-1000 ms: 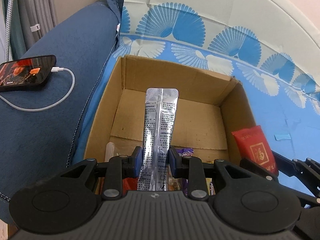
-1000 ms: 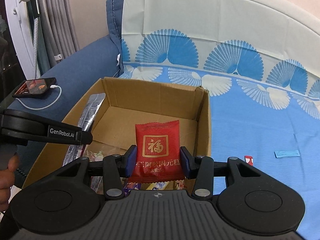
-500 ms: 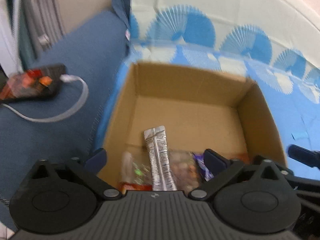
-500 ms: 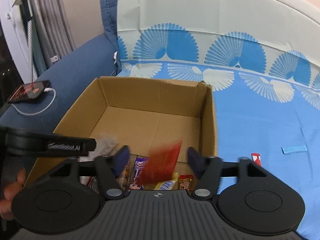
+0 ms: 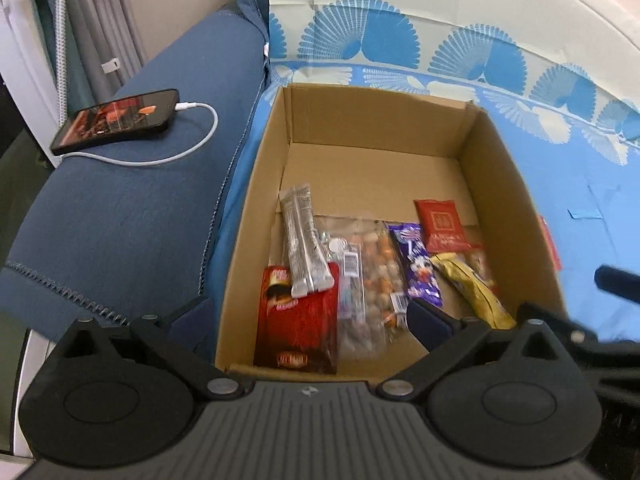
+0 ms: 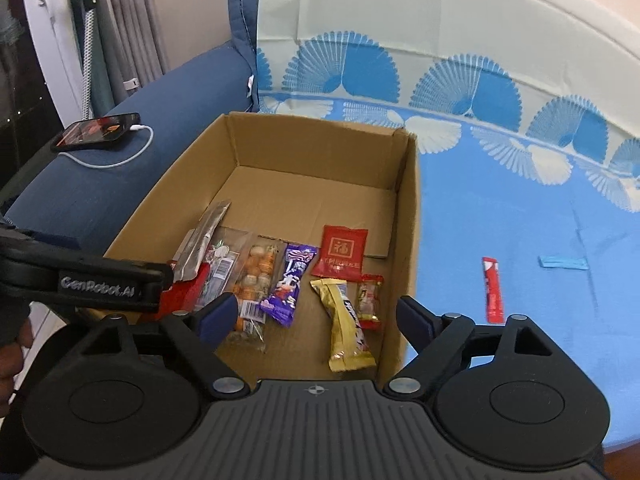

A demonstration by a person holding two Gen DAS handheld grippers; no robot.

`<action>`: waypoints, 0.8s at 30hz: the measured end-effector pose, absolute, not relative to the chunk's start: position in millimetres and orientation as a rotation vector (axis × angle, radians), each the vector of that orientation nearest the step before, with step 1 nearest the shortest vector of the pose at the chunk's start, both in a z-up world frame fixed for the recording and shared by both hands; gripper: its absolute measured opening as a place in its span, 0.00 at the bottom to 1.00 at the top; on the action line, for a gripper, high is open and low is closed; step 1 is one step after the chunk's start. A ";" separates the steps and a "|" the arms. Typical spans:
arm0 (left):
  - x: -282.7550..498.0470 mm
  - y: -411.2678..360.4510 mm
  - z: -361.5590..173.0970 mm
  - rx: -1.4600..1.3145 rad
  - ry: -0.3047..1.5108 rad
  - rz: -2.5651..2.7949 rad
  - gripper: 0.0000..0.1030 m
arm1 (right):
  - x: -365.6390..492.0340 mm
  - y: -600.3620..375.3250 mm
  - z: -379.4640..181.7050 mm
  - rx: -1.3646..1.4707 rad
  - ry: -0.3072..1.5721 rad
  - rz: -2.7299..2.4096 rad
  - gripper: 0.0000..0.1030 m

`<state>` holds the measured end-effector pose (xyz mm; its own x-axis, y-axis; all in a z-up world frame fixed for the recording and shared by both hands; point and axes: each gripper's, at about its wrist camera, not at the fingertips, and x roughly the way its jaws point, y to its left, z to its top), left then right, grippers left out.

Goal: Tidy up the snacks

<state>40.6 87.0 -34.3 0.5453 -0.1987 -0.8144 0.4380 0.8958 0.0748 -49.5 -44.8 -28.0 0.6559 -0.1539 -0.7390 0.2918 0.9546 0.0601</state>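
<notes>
An open cardboard box (image 5: 256,184) (image 6: 406,216) sits on the blue cloth. Inside lie a silver stick pack (image 5: 304,240) (image 6: 204,238), a red square packet (image 5: 440,224) (image 6: 342,254), a clear bag of round snacks (image 5: 368,276) (image 6: 252,280), a purple packet (image 5: 418,264) (image 6: 290,284), a gold bar (image 5: 472,288) (image 6: 348,332), a red pack (image 5: 296,320) and a small red candy (image 6: 369,298). My left gripper (image 5: 308,318) is open and empty above the box's near edge. My right gripper (image 6: 316,318) is open and empty above the near right corner.
A red stick snack (image 6: 492,290) and a small blue strip (image 6: 562,262) lie on the cloth right of the box. A phone (image 5: 116,120) (image 6: 96,132) with a white cable rests on the blue sofa arm at left. The left gripper body (image 6: 80,276) shows in the right wrist view.
Both grippers opened. The silver stick pack dropped from the left gripper and the red square packet from the right one; both now lie in the box. Both grippers pulled back and up.
</notes>
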 end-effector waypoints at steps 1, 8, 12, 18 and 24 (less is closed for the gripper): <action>34.0 88.3 -31.8 0.291 0.912 -0.381 1.00 | -53.0 -43.8 -24.5 0.176 0.810 -0.260 0.87; 0.6 94.7 -10.4 0.309 0.840 -0.382 1.00 | -84.1 -34.9 -4.3 0.149 0.749 -0.275 0.88; -13.7 94.6 -3.0 0.324 0.827 -0.378 1.00 | -97.5 -28.9 1.6 0.140 0.728 -0.269 0.89; -29.2 97.8 6.8 0.325 0.780 -0.373 1.00 | -113.2 -25.6 10.9 0.141 0.689 -0.277 0.91; -39.4 101.3 15.8 0.321 0.743 -0.362 1.00 | -125.9 -22.7 17.2 0.142 0.653 -0.278 0.92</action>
